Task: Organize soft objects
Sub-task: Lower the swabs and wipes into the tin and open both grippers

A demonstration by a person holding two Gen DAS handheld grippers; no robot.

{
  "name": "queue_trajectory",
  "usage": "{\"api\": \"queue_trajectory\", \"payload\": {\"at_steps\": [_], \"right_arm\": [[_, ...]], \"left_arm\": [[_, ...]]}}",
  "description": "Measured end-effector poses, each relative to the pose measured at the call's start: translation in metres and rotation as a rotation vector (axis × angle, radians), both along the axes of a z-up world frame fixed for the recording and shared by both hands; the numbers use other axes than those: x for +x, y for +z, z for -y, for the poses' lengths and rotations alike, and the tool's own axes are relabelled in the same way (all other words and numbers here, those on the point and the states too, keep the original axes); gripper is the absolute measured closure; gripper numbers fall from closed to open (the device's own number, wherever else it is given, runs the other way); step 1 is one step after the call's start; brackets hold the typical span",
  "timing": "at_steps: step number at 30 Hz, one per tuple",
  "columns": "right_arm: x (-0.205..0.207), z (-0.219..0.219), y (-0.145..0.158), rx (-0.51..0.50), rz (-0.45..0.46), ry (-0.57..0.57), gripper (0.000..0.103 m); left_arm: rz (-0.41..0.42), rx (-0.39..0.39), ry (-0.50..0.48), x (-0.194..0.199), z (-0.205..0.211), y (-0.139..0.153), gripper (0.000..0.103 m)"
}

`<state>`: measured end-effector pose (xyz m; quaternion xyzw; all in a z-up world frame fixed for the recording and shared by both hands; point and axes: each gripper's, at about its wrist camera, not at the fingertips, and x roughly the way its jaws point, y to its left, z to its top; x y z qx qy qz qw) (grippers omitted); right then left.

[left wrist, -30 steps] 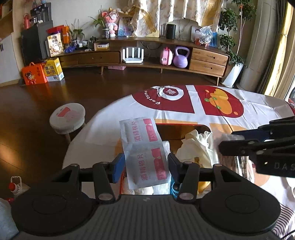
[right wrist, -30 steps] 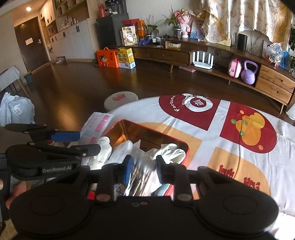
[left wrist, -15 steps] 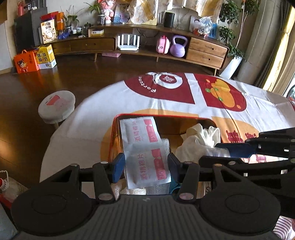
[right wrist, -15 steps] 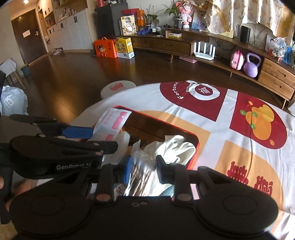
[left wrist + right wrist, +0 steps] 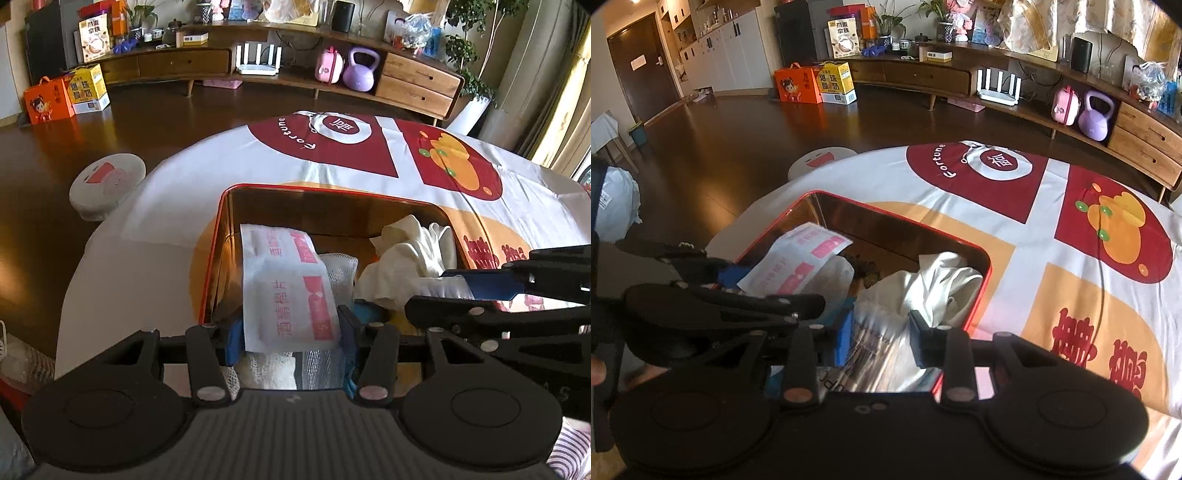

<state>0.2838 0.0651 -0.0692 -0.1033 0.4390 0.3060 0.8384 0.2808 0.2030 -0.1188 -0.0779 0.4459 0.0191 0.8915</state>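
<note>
left wrist view: my left gripper [image 5: 290, 332] clamps the flat wipe packet [image 5: 288, 291] by its near edge, low inside the red tin [image 5: 221, 236], gauze beneath. it is light, floppy, slick film; an edge pinch suits it

right wrist view: my right gripper [image 5: 879, 338] has just been widening around the crinkly clear bag [image 5: 882, 332]; pads look loose on it. white gloves [image 5: 942, 280] lie at one o'clock, limp
</note>
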Motion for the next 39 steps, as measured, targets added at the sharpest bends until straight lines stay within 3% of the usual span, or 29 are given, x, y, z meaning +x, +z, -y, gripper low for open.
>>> {"api": "queue_trajectory", "payload": {"at_steps": [5, 11, 13, 16, 19, 31, 34, 39], "right_arm": [[-0.001, 0.005, 0.007, 0.029, -0.005, -0.005, 0.067], [-0.009, 0.012, 0.02, 0.06, 0.006, 0.003, 0.061], [-0.013, 0.014, 0.024, 0.065, 0.011, 0.007, 0.06], [-0.02, 0.018, 0.031, 0.081, 0.022, 0.01, 0.049], [-0.025, 0.023, 0.039, 0.093, 0.03, 0.017, 0.047], [-0.053, 0.049, 0.061, 0.141, 0.055, 0.026, 0.034], [-0.062, 0.054, 0.065, 0.154, 0.065, 0.035, 0.033], [-0.077, 0.066, 0.073, 0.192, 0.094, 0.05, 0.02]], "left_arm": [[0.012, 0.007, 0.005, -0.004, 0.003, 0.005, 0.053], [0.039, 0.012, 0.011, -0.013, 0.003, 0.015, 0.037], [0.044, 0.011, 0.01, -0.017, 0.004, 0.018, 0.036], [0.049, 0.02, 0.006, -0.023, 0.007, 0.023, 0.035], [0.06, 0.03, 0.001, -0.03, 0.009, 0.029, 0.03], [0.128, 0.037, 0.022, -0.066, 0.015, 0.056, 0.029], [0.147, 0.038, 0.028, -0.075, 0.018, 0.064, 0.025], [0.181, 0.036, 0.022, -0.093, 0.025, 0.077, 0.022]]}}
